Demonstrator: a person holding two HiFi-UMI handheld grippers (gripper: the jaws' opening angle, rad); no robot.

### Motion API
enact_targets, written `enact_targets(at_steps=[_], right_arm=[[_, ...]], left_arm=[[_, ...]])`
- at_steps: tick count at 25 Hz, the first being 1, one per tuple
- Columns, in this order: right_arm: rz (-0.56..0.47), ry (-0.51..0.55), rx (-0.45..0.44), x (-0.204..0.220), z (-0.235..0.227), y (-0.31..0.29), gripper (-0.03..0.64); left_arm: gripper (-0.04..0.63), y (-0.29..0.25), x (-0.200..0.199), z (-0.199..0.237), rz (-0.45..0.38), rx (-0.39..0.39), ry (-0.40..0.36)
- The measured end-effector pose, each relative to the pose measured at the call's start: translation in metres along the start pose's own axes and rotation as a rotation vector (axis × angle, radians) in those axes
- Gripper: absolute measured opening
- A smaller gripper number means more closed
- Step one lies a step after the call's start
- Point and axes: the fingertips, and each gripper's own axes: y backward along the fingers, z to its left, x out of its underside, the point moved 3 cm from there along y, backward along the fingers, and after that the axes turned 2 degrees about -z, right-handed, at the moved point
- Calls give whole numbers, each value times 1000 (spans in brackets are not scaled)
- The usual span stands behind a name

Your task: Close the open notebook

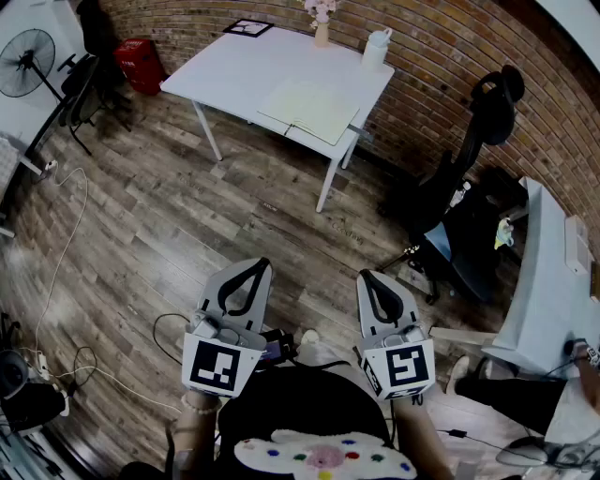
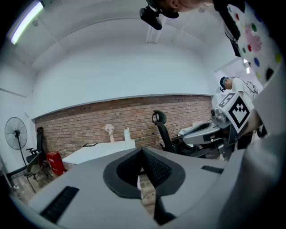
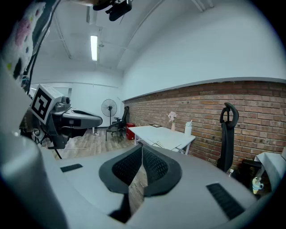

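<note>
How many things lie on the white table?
4: the open notebook near the front edge, a flower vase and a white bottle by the wall, a black frame at the far left corner. None seems hidden.

Surface [image 1: 225, 75] top centre. Open notebook [image 1: 309, 110] on its near right part. Vase [image 1: 322, 31] and bottle [image 1: 376, 48] behind it at far edge. Fan [image 1: 23, 62] upper left, office chair [image 1: 473, 178] right. Left gripper [image 1: 257, 266] and right gripper [image 1: 367, 277] side by side, bottom centre, well apart from surface.
</note>
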Motion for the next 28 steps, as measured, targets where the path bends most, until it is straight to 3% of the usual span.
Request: enact_targets(at_steps=[15,20,28], right_arm=[[-9,-11,-22,0,-7,-2,34],[-10,-33,16,3,-18,-1,34],[-36,-6,-36,3,-26,1,35]], left_arm=[[15,1,-5,1,-8,-60,3],[14,-1,-8,-5,-12,-72,-4],[14,-3,-12,-16,-18,-122,-18]])
